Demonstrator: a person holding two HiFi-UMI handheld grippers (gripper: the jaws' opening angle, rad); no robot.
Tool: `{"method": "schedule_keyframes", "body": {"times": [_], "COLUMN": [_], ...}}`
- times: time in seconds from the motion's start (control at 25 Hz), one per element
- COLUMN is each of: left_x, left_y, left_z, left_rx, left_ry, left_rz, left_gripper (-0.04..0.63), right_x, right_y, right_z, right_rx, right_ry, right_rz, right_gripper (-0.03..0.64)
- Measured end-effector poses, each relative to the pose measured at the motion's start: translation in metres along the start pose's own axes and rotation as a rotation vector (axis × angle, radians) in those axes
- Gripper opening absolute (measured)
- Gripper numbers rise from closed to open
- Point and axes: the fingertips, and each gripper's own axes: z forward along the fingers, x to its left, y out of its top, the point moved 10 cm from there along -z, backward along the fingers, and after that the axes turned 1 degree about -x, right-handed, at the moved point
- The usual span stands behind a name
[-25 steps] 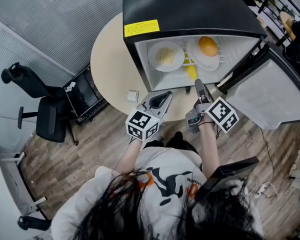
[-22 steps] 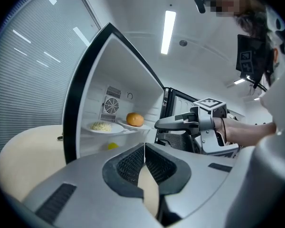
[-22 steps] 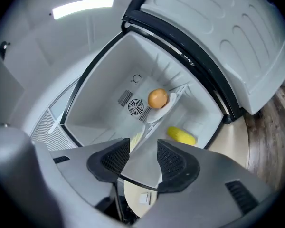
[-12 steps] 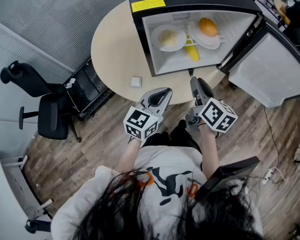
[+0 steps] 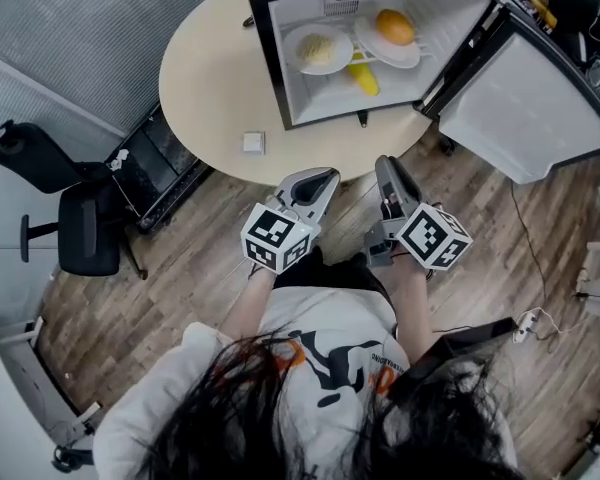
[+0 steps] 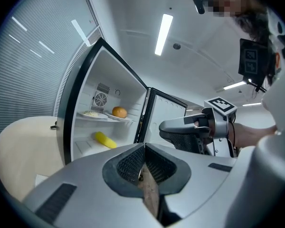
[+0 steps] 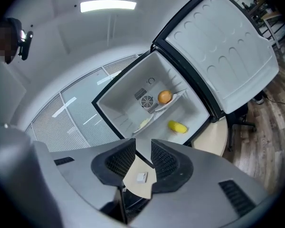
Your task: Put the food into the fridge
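Left claw (image 5: pixel 326 176) is pressed together, empty. Right claw (image 5: pixel 386 164) is half-spread, empty, jaws just been closing. Both are in front of the open fridge (image 5: pixel 315 98).

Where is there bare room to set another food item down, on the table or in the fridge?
Bare tabletop lies left of the fridge, beyond the small white square. Inside, the fridge floor is free left of the yellow food. Above it is crowded: two plates sit side by side.

Fridge (image 5: pixel 310 103) on table (image 5: pixel 205 98) — plates (image 5: pixel 298 58) above corn (image 5: pixel 363 78) inside
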Motion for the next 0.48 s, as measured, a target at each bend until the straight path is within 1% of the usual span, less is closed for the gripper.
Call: {"method": "schedule_keyframes", "body": {"times": [0.2, 0.48], "left_x": [-0.008, -0.036], "left_y": [0.003, 0.004], "left_z": [-0.001, -0.010], "left_rx": [-0.013, -0.037], "left_ry": [0.017, 0.084], "left_rz": [-0.001, -0.018], "left_gripper": [0.014, 0.015], "right_x": [0.001, 0.000], "right_y": [0.000, -0.003], "right_z": [-0.004, -0.025], "right_rx": [0.014, 0.073], "right_ry": [0.029, 0.097], "right_rz": [0.003, -0.001], "right_gripper": [0.104, 0.098]}}
